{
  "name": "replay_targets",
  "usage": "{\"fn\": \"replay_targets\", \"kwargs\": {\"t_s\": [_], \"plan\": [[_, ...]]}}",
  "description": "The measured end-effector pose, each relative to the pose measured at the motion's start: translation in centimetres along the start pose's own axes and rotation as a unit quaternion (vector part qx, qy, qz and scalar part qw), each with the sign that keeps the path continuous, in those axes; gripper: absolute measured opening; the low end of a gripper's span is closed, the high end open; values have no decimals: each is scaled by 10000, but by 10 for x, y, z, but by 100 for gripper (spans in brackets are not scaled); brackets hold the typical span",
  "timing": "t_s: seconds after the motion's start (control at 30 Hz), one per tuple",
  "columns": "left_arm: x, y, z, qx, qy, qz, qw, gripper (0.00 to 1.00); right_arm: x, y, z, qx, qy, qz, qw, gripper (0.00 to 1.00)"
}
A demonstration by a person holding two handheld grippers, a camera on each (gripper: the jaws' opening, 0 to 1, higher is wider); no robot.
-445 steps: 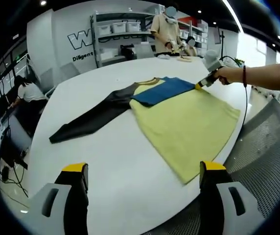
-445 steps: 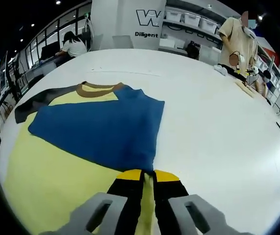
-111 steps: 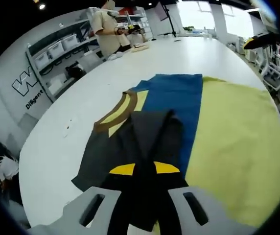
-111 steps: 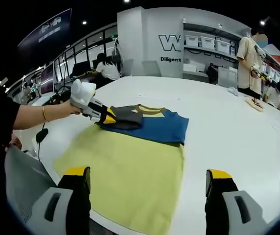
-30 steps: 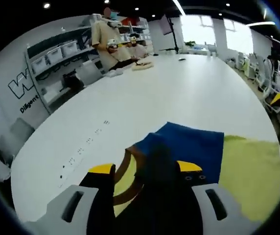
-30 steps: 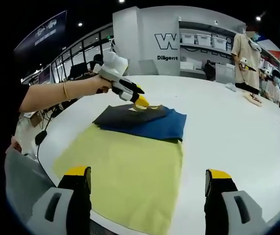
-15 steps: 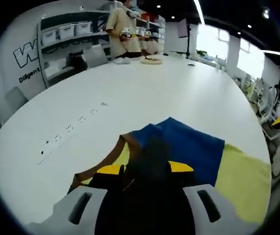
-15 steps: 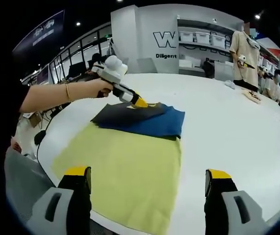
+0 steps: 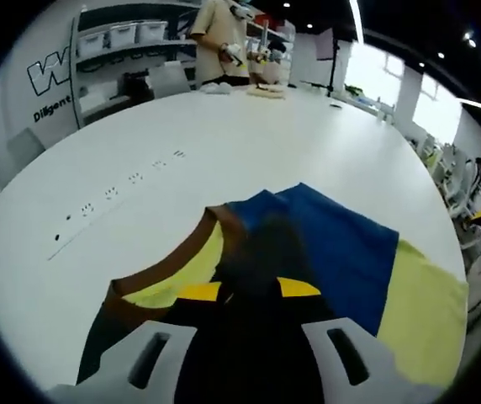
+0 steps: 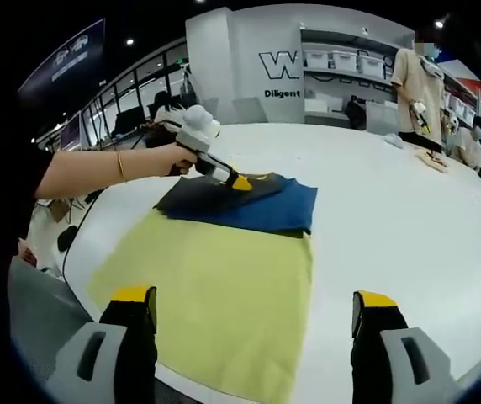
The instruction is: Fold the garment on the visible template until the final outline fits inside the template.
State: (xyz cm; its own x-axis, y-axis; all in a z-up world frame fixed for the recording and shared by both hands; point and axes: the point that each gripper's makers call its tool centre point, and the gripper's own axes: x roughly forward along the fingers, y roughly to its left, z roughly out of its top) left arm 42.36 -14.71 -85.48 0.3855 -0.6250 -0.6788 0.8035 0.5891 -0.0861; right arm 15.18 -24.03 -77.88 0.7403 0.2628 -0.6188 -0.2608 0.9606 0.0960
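From the right gripper view, the right claw (image 10: 253,332) hangs wide open over the near hem at six o'clock, grasping nothing. The shirt (image 10: 215,269) lies flat on the white desk (image 10: 409,227), yellow body toward us, blue and dark sleeves folded across its far end. At eleven o'clock the left claw (image 10: 239,182) is clenched on the dark sleeve (image 9: 266,252). To do this well, I judge it should lay that sleeve smooth over the blue sleeve (image 9: 341,244), cuff inside the body's edges, then let go without dragging the brown collar (image 9: 182,257). I can make out no template outline.
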Motion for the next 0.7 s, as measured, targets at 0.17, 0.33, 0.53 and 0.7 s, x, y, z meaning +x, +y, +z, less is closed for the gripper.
{"fn": "replay_targets", "kwargs": {"t_s": [0.17, 0.33, 0.53, 0.7], "plan": [[1, 1, -1, 68, 6, 50, 10000, 14, 0, 3, -1, -45, 3, 98, 9999, 98], [1, 4, -1, 308, -26, 167, 9994, 4, 0, 8, -1, -94, -7, 221, 9997, 99], [0, 2, 2, 486, -87, 213, 9986, 3, 1, 5, -3, -93, 29, 208, 9997, 98], [-8, -10, 16, 593, -270, 51, 9979, 2, 0, 3, -4, -75, 32, 181, 9998, 98]]}}
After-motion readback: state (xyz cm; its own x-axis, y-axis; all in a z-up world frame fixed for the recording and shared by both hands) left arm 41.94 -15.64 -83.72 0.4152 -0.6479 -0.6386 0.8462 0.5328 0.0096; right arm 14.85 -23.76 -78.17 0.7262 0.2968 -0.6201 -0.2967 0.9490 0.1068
